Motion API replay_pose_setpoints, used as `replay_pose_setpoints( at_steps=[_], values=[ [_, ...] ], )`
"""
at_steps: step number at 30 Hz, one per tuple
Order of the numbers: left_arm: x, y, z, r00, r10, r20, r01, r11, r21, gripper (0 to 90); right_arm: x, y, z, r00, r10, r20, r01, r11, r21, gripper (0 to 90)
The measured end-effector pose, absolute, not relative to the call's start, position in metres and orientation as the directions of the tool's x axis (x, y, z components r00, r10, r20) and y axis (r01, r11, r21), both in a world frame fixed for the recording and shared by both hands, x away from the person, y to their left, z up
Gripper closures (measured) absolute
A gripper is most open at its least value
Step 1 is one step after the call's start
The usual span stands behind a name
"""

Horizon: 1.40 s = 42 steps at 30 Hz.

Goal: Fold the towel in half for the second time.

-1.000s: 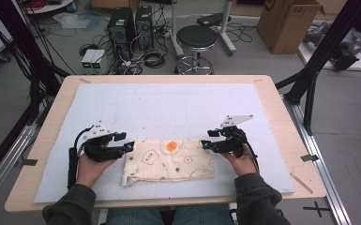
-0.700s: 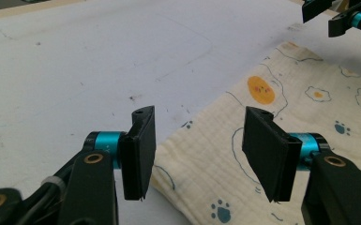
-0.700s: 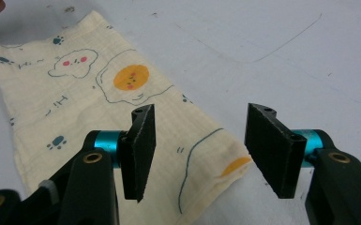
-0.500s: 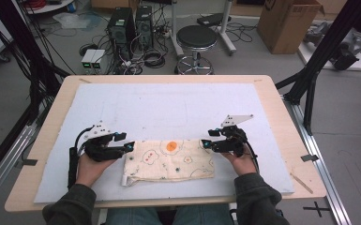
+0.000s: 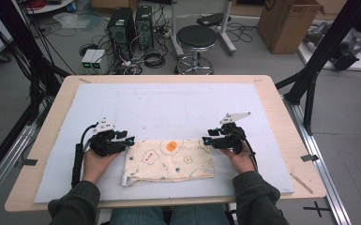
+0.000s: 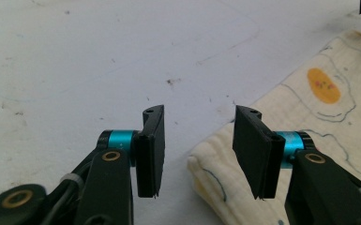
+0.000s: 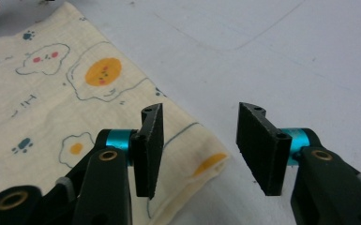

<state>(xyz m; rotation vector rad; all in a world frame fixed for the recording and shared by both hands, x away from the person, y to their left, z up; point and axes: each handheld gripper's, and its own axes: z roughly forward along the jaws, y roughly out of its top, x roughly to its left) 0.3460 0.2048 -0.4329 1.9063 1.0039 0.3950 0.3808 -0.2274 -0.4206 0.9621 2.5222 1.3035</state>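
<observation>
A folded cream cloth (image 5: 169, 159) printed with fried eggs and paw marks lies on the white mat near the front edge. My left gripper (image 5: 127, 140) sits low at the cloth's far left corner. In the left gripper view the cloth (image 6: 319, 108) corner pokes into the gap of my left gripper (image 6: 199, 150), and the pads are clear of it. My right gripper (image 5: 206, 139) is at the far right corner. In the right gripper view the cloth (image 7: 51, 103) corner lies between the jaws of my right gripper (image 7: 199, 150), untouched. Both pairs of jaws have just been closing and stand open.
The white mat (image 5: 178, 108) covers most of the wooden table (image 5: 290, 140), with bare mat behind the cloth. On the floor beyond stand a black stool (image 5: 196, 37), computer towers (image 5: 131, 23) and a cardboard box (image 5: 290, 18). Black frame posts (image 5: 319, 70) flank the table.
My left gripper has edged a little toward the cloth's left corner and lower. The right hand and the cloth have stayed where they were.
</observation>
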Motion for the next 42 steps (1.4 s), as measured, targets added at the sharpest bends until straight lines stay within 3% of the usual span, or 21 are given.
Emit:
replay_pose_setpoints(
  at_steps=[7,17,21,25,42],
  values=[
    [0.351,0.203,-0.438,0.606,0.783,-0.140,0.525,-0.261,0.810,51.7,0.388,-0.230,-0.429,-0.762,0.619,0.189,0.519,0.410,0.750,55.9],
    [0.351,0.199,-0.444,0.641,0.756,-0.133,0.551,-0.333,0.765,68.5,0.393,-0.222,-0.440,-0.766,0.609,0.206,0.551,0.458,0.697,68.0],
    [0.351,0.199,-0.443,0.655,0.744,-0.132,0.546,-0.344,0.764,80.1,0.393,-0.222,-0.441,-0.774,0.598,0.207,0.547,0.468,0.693,76.9],
    [0.350,0.199,-0.442,0.654,0.748,-0.114,0.533,-0.349,0.771,84.5,0.393,-0.222,-0.439,-0.787,0.581,0.208,0.536,0.476,0.697,83.4],
    [0.369,0.206,-0.419,0.612,0.787,-0.081,0.500,-0.305,0.811,85.5,0.418,-0.219,-0.418,-0.790,0.562,0.243,0.540,0.452,0.710,84.9]
  ],
)
